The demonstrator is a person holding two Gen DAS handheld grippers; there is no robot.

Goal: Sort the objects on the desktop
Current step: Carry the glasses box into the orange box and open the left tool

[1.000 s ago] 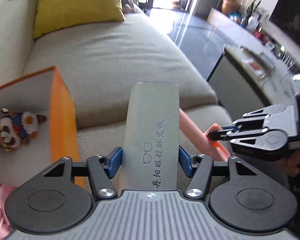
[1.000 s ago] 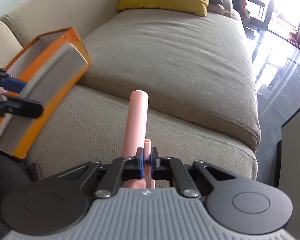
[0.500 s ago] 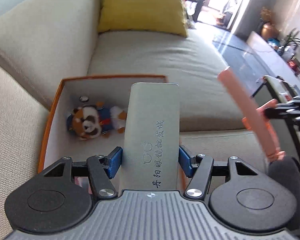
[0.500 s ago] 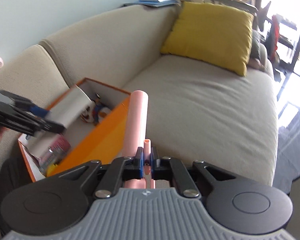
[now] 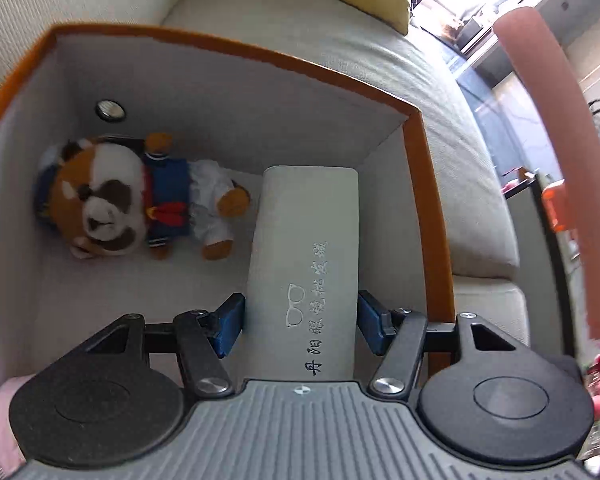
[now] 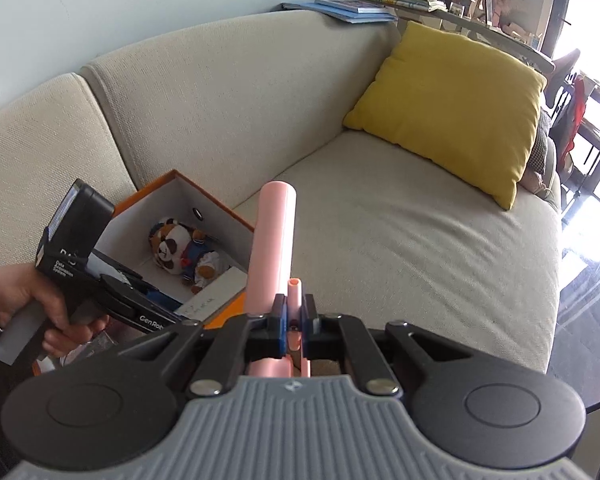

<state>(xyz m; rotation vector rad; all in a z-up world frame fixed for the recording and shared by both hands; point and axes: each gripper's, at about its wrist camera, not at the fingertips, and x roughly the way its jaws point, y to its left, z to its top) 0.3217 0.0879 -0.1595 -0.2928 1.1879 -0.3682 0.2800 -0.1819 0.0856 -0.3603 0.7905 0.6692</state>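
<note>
My left gripper [image 5: 300, 320] is shut on a grey glasses case [image 5: 304, 240] with printed characters, its blue pads on both long sides. The case hangs inside an orange box [image 5: 428, 200] with white walls, to the right of a plush raccoon toy [image 5: 120, 200] lying on the box floor. My right gripper [image 6: 294, 320] is shut on the thin stem of a pink tube-shaped object [image 6: 274, 240], which points forward over the box corner. The right wrist view shows the box [image 6: 148, 190], the toy [image 6: 180, 252] and the case [image 6: 204, 300] under the left gripper [image 6: 168, 304].
The box rests on a beige sofa [image 6: 380, 220] with a yellow cushion [image 6: 448, 108] at its far end. Books [image 6: 360, 4] lie on the ledge behind. A pink cloth [image 5: 0, 420] sits in the box's near corner. A person's hand [image 6: 24, 292] holds the left gripper.
The left gripper swung over the box and dropped into it with the glasses case. The right gripper rose with the pink object, bringing the sofa back and cushion into view.
</note>
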